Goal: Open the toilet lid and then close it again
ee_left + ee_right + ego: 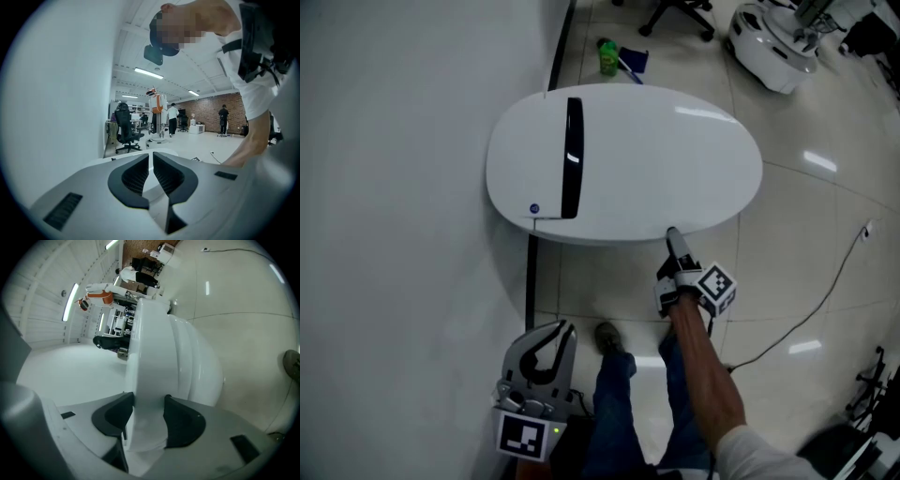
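Opening is judged only just begun: the white toilet lid is seen lying low over the bowl in the centre of the head view. Its front rim is taken between the jaws of the right gripper, which are pressed on either face of it. The left gripper is held at the lower left, jaws all but together with nothing between them. The swing up to upright and the whole of the closing are left to be done.

toilet lid: right of wall | bottle: on floor behind lid | right gripper: at lid's near edge | left gripper: before lid, beside wall
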`<state>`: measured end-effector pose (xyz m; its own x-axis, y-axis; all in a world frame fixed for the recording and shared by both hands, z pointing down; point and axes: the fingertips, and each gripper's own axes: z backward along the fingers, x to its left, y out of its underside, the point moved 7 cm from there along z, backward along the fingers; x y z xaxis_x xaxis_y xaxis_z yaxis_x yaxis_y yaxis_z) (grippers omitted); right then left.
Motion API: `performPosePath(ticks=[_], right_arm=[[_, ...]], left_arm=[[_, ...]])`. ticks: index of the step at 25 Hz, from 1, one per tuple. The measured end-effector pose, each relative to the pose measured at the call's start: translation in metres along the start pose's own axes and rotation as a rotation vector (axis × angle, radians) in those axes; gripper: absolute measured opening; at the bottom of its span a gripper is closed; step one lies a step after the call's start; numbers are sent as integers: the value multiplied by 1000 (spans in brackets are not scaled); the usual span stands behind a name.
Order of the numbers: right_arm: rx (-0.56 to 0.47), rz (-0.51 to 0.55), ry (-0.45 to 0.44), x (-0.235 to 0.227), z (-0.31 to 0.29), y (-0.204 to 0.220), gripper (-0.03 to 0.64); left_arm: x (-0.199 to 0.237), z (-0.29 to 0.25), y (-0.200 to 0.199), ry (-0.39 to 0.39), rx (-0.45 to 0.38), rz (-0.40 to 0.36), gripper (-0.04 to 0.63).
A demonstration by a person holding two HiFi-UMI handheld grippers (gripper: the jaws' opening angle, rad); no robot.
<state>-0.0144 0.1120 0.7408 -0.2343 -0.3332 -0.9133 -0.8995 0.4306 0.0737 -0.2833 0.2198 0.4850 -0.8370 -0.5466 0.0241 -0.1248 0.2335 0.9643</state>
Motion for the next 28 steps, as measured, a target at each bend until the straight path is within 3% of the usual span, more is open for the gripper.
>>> performPosePath(ticks=[6,9,13,16,24,28], right_arm=[[2,185,-139,63,21,4,167],[4,374,-40,89,40,6,152],[22,506,-71,127,51,22,129],[42,608,-74,145,56,30,63],[73,721,-93,157,57,35,47],[83,645,-92,141,55,28,41]], left_arm=[[-5,7,-24,-4,-22,-20,21],[-6,13,-36,-7,-32,-21,21],[-8,24,-56,-29,-62,-28,21],[-9,36,-69,-53,-79,-33,21],[-12,64,-69,-98,-76,-35,21],[-18,63,-67,-91,-73,-28,21]])
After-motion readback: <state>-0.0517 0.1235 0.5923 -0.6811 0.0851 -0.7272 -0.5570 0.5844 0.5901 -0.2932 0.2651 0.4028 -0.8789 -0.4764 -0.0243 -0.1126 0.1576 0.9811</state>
